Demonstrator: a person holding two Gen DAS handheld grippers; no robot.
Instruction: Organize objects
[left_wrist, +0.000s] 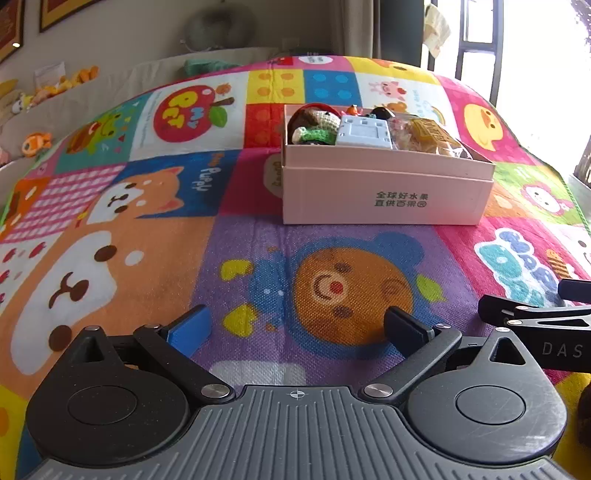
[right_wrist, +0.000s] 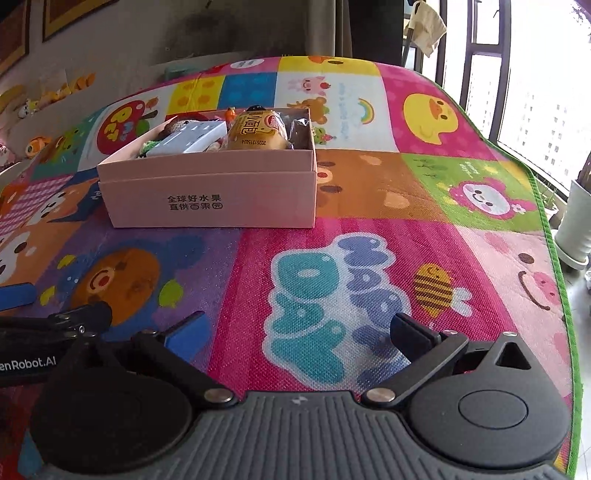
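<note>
- Left wrist view: the left gripper (left_wrist: 297, 326) hangs over the cartoon mat (left_wrist: 110, 280) with its jaws spread wide and nothing between them; one finger pad is blue, the other black
- The pink box (left_wrist: 384, 195) sits on the mat at about 1 o'clock from this gripper, well apart from it, with dark printed characters on its near wall
- Inside the box lie a crocheted doll (left_wrist: 314, 123) at the 10 o'clock end, a pale blue block (left_wrist: 364, 131) in the middle and a wrapped bread (left_wrist: 432, 138) at the 2 o'clock end
- Part of the right gripper shows at 3 o'clock, at the frame edge
- Right wrist view: the right gripper (right_wrist: 299, 332) also stands with jaws wide apart and empty, over the blue and teal lettering on the mat (right_wrist: 424, 236)
- From here the pink box (right_wrist: 210, 203) is at 11 o'clock, untouched; the wrapped bread (right_wrist: 256, 131) stands highest in it, just beside the pale blue block (right_wrist: 192, 142)
- A white pot (right_wrist: 576, 229) stands on the floor off the mat's edge at 3 o'clock, near the window (right_wrist: 535, 74)
</note>
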